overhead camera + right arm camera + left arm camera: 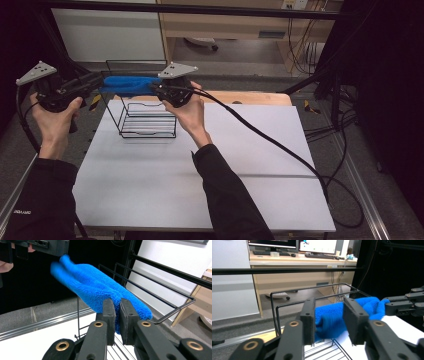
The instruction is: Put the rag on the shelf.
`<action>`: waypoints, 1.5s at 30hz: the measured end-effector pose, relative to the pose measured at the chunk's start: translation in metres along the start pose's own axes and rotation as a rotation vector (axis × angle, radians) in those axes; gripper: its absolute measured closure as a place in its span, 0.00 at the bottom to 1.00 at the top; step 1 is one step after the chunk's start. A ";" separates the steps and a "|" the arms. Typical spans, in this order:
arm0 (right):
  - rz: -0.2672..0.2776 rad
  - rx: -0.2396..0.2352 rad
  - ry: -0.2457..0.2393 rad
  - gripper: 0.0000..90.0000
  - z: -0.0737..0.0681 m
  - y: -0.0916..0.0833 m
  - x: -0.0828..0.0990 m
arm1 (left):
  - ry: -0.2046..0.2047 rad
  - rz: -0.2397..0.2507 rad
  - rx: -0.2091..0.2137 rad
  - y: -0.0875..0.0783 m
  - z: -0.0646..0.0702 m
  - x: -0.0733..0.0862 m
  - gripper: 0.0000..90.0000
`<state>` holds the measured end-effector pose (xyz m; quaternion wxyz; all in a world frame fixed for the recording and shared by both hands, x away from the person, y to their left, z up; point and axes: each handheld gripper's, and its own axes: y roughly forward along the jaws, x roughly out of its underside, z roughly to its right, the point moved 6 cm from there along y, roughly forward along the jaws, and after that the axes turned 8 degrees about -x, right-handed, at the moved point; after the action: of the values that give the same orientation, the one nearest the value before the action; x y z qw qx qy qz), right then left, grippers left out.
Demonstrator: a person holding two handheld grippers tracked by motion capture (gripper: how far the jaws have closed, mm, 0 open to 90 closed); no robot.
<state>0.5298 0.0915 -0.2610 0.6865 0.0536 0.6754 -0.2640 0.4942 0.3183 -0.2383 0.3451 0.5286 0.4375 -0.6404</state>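
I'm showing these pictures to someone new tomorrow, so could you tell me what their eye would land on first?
The bright blue cloth stands out at once, stretched in the air over the top bars of the black wire rack at the far left of the white table. The right tongs are clamped on one end of it, while the left tongs stand apart around the other end.

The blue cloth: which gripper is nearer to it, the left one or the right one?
Right. The right gripper is shut on one end of the blue cloth. The left gripper has the other end between its jaws, but the pads stand apart from it.
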 end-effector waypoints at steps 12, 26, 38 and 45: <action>-0.013 -0.008 -0.023 0.90 -0.001 0.000 0.004 | 0.074 -0.169 0.030 0.013 0.011 0.022 1.00; 0.033 -0.065 0.028 0.73 -0.009 -0.006 -0.004 | 0.127 -0.222 0.000 0.026 0.010 0.037 1.00; 0.034 -0.098 0.066 0.79 -0.014 -0.007 -0.004 | 0.149 -0.229 -0.015 0.031 0.011 0.044 1.00; -0.083 -0.069 0.093 0.99 -0.008 0.002 0.022 | 0.145 -0.221 -0.008 0.032 0.012 0.046 1.00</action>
<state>0.5229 0.0905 -0.2829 0.6442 0.0138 0.7170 -0.2661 0.5094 0.2961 -0.2884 0.2419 0.5210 0.5193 -0.6328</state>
